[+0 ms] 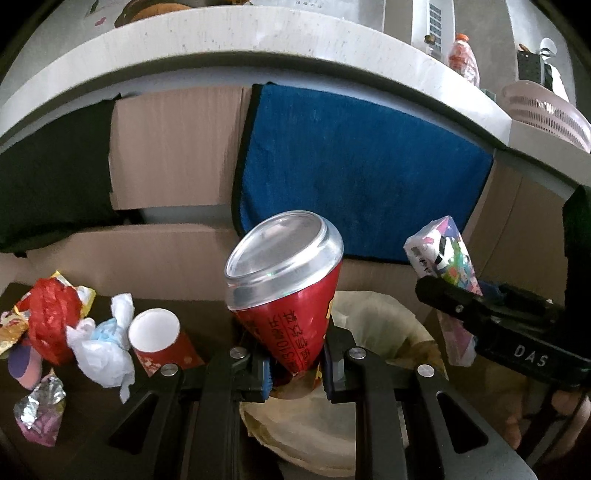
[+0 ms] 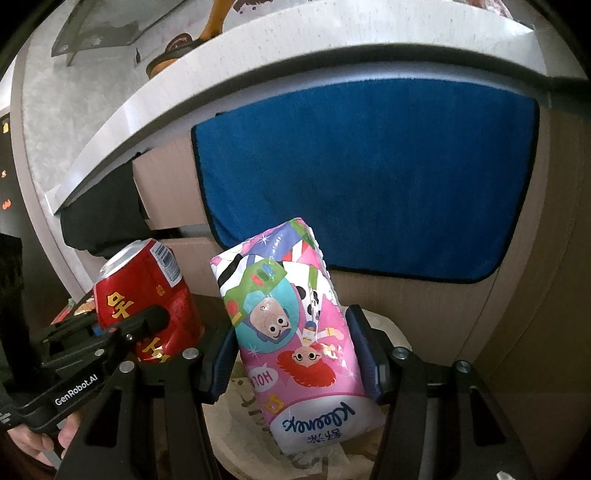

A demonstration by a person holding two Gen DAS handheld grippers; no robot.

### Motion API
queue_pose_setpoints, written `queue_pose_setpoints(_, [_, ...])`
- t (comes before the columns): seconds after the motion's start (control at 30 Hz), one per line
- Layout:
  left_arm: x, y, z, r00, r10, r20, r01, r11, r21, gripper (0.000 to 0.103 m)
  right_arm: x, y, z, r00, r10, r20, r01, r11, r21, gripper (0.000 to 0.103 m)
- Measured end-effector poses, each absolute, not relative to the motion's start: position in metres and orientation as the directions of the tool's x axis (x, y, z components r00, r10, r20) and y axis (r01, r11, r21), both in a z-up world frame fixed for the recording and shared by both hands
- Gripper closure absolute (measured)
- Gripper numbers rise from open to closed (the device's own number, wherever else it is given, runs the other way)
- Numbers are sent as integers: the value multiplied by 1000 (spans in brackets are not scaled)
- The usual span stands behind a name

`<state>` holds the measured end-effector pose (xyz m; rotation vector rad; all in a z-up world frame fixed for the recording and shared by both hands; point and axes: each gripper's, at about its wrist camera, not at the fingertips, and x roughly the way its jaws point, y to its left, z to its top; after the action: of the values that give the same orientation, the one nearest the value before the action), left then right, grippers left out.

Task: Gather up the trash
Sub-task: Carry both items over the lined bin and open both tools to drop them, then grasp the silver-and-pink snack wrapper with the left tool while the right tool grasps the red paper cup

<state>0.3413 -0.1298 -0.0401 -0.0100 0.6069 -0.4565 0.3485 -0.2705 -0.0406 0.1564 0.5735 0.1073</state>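
Right gripper clamps tissue pack, apparently above bin.

- Drink can: glossy red metal, crushed, with a bare silvery base.
- Tissue pack: smooth, shiny printed plastic film.
- Towel: blue cloth, matt, fuzzy pile.
- Cardboard boxes: matt brown.
- Countertop: pale speckled stone, smooth.
- Paper cup: matt white inside.
- Bin liner: thin, crinkled, translucent plastic.

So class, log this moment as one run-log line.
left tongs: shut on red can | right tongs: shut on tissue pack | both above bin
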Motion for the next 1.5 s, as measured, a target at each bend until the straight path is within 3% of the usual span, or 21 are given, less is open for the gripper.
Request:
queue_pose_setpoints(0.07, [347, -130, -44, 705, -448, -550, 434, 886, -164, 69, 353, -271, -43, 835, 136, -534, -49, 984, 173, 45])
queue_pose_setpoints(0.1, [350, -131, -47, 692, -459, -557, 447, 879, -170, 54, 356, -272, -45, 835, 134, -533, -46, 983, 176, 42])
queue_pose_setpoints(0.13, [352, -130, -48, 687, -466, -558, 452, 875, -174, 51, 359, -273, -48, 835, 141, -532, -49, 982, 183, 36])
queue_pose_setpoints(0.2, [356, -126, -50, 676, -491, -550, 469, 862, -193, 50, 364, -276, -52, 835, 144, -531, -45, 980, 195, 28])
queue_pose_setpoints(0.4, [368, -107, -55, 653, -494, -574, 429, 866, -257, 50, 376, -277, -66, 827, 117, -550, -13, 982, 189, 27])
queue_pose_setpoints(0.83, [352, -26, -84, 694, -354, -627, 276, 935, -222, 50, 366, -259, -86, 812, 68, -579, 16, 990, 139, 27])
queue_pose_setpoints(1.0, [337, 29, -83, 729, -287, -621, 214, 958, -191, 50, 352, -243, -77, 837, 41, -545, 12, 996, 93, 27])
queue_pose_setpoints(1.2, [322, 101, -83, 755, -226, -616, 130, 972, -197, 50, 341, -203, -63, 863, 90, -498, -63, 996, 71, 27])
queue_pose_setpoints(1.5, [307, 167, -111, 728, -204, -655, 28, 963, -269, 50, 343, -134, -70, 824, 224, -520, -212, 974, 84, 27])
